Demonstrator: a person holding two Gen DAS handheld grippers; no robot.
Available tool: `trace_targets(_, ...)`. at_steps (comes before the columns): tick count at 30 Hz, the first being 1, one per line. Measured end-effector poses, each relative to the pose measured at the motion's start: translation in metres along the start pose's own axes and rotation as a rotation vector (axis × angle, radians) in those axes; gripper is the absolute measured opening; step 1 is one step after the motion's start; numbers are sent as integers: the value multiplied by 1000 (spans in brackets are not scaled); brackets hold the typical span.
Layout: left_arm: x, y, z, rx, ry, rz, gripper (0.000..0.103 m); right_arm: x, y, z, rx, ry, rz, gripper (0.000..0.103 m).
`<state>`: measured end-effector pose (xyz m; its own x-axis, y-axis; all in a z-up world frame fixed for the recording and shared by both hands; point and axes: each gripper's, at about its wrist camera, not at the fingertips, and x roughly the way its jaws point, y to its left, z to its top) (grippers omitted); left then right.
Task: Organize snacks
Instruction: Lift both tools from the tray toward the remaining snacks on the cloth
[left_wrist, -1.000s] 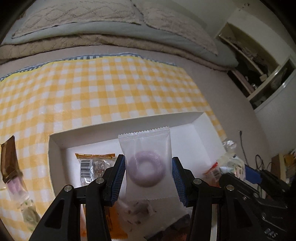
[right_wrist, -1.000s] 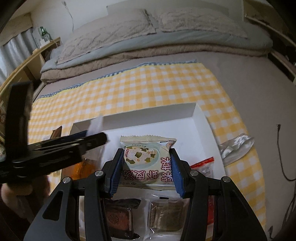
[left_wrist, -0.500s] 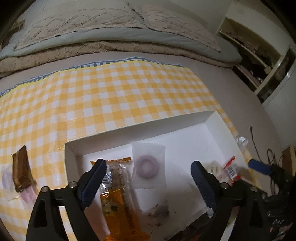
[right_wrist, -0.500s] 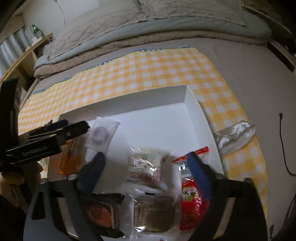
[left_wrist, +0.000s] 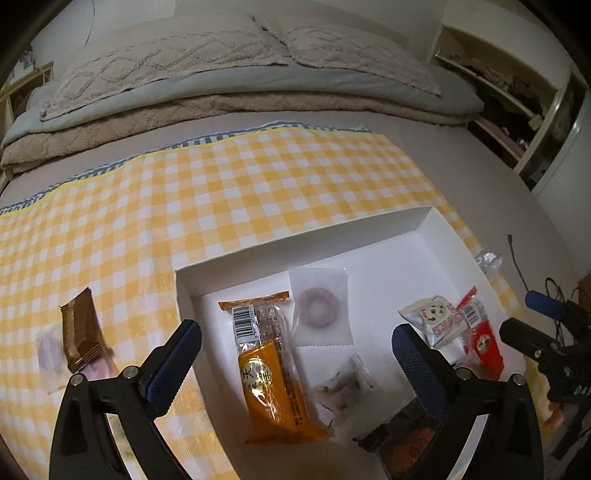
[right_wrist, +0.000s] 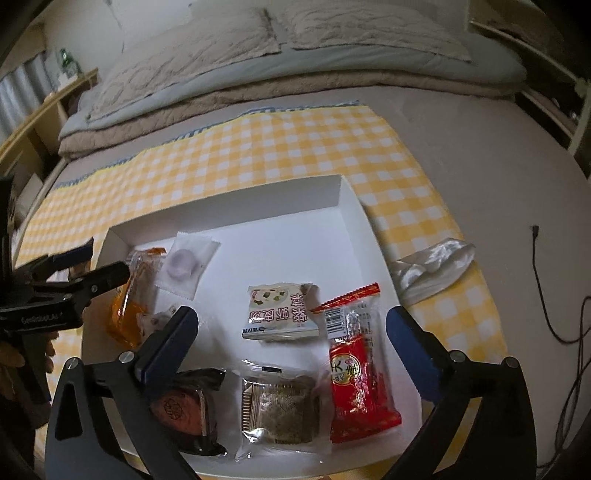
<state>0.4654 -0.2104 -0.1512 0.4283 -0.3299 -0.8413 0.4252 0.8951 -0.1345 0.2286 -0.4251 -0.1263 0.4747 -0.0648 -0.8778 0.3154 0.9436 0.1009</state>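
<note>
A white tray (left_wrist: 413, 221) (right_wrist: 229, 203) lies on a yellow checked cloth and holds several snacks. The clear packet with a purple ring (left_wrist: 319, 306) (right_wrist: 186, 258) lies flat in it beside an orange bar (left_wrist: 271, 376) (right_wrist: 135, 295). The white green-printed packet (right_wrist: 282, 312) (left_wrist: 434, 319) lies next to a red bar (right_wrist: 356, 369) (left_wrist: 480, 334). My left gripper (left_wrist: 295, 362) is open and empty above the tray's left part. My right gripper (right_wrist: 291, 347) is open and empty above the tray's near part.
A brown wrapped snack (left_wrist: 81, 328) and a clear pink packet (left_wrist: 48, 350) lie on the cloth left of the tray. A silver wrapper (right_wrist: 432, 267) lies right of it. Folded blankets and pillows (left_wrist: 236, 81) lie behind. A cable (right_wrist: 569, 317) runs at the right.
Both grippers opened. The left let go of the purple ring packet and the right let go of the white packet; both packets now lie in the tray. Both grippers have pulled back and up.
</note>
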Motion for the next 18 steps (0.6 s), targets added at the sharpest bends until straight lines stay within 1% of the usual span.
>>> trace_targets(6, -24, 2, -9, 5, 1, 17, 103, -13, 0, -3, 29, -6, -2, 103)
trace_targets(18, -83, 11, -23, 6, -34, 42, 103, -43, 14, -10, 18, -48, -23, 103)
